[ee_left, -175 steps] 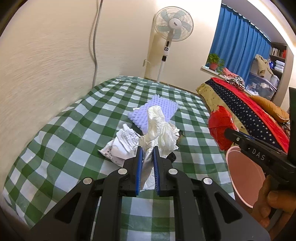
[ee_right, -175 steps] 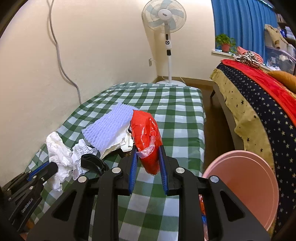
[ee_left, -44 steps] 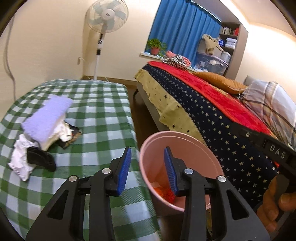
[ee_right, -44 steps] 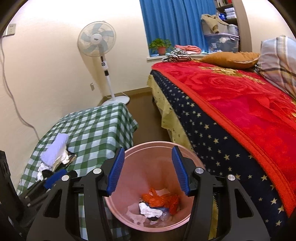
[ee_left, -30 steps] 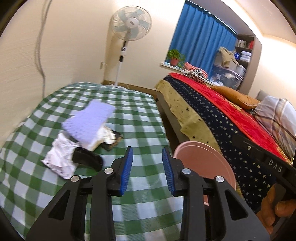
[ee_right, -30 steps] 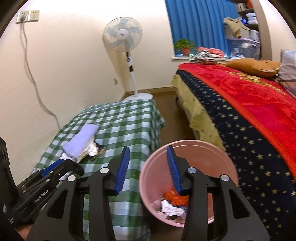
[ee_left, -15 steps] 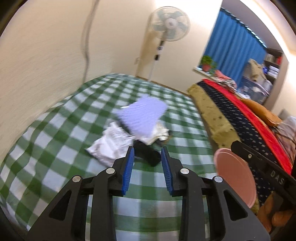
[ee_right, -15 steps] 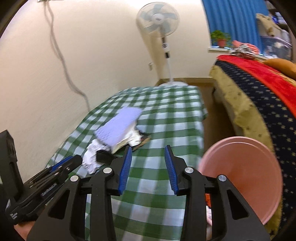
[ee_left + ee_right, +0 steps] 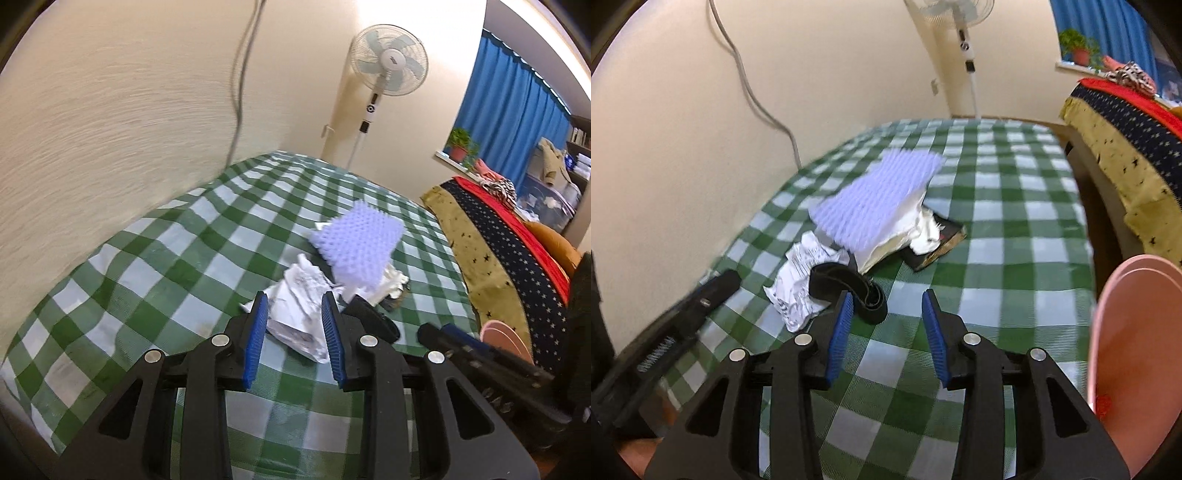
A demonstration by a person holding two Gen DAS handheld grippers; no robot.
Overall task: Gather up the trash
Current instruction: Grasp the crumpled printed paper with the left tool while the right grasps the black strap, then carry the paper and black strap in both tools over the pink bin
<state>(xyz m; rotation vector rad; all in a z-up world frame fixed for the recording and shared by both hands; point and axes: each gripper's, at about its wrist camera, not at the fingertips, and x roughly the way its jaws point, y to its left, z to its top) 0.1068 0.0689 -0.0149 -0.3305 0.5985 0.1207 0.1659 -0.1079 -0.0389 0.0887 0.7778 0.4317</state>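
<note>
On the green checked table (image 9: 155, 258) lies a trash pile: crumpled white paper (image 9: 299, 310), a purple foam sheet (image 9: 358, 247) and a black strap (image 9: 369, 319). My left gripper (image 9: 294, 314) is open and empty. The paper shows in the gap just past its tips, and the pads do not press it. In the right wrist view my right gripper (image 9: 886, 314) is open and empty, hanging over the cloth just right of the black strap (image 9: 846, 284). Beyond are the paper (image 9: 798, 280), the foam sheet (image 9: 875, 195) and a dark flat packet (image 9: 938, 243).
A pink bin (image 9: 1134, 332) stands off the table's right edge, with a red scrap inside. A cream wall with a hanging cable runs along the left. A bed (image 9: 517, 251) is at right, a standing fan (image 9: 388, 70) beyond the table. The left gripper (image 9: 683, 314) enters the right wrist view from the left.
Both grippers swung away from the pink bin to the table and dropped toward the trash pile. The white plastic and red wrapper they held earlier are gone from their jaws.
</note>
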